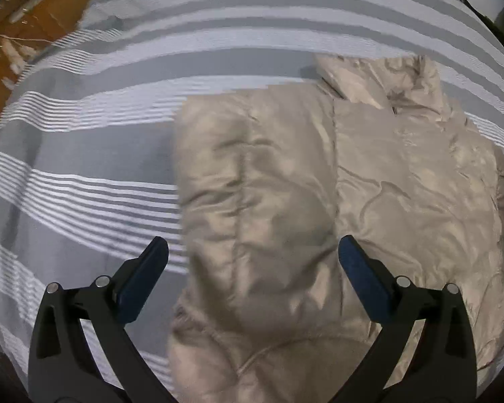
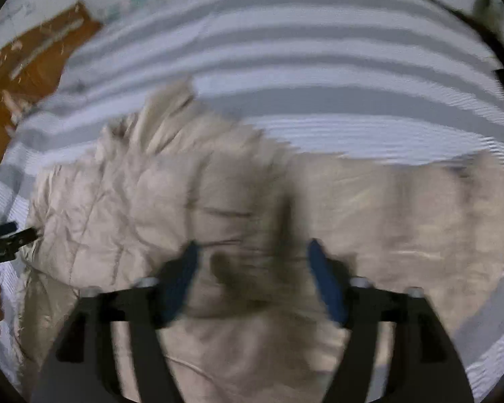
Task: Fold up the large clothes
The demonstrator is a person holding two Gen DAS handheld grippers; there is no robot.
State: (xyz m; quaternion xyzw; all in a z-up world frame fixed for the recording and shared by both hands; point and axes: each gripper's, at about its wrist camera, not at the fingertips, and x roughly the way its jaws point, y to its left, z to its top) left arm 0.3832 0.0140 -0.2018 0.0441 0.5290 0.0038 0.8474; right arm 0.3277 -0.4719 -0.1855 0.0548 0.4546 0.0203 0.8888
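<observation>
A beige puffer jacket (image 1: 319, 168) lies spread on a grey and white striped bedcover (image 1: 84, 134), its collar end (image 1: 386, 77) at the far side. My left gripper (image 1: 252, 241) hangs open just above the jacket's near left part, and nothing sits between its blue pads (image 1: 141, 285). The right wrist view is blurred. There my right gripper (image 2: 253, 245) stands with its jaws apart over the crumpled jacket (image 2: 134, 201), and the pads (image 2: 322, 278) do not press on the fabric below them.
An orange-brown floor with pale marks (image 1: 33, 23) shows past the bedcover's far left edge, also in the right wrist view (image 2: 33, 57). A black device (image 2: 3, 238) pokes in at the left edge there. Striped bedcover (image 2: 319, 67) stretches beyond the jacket.
</observation>
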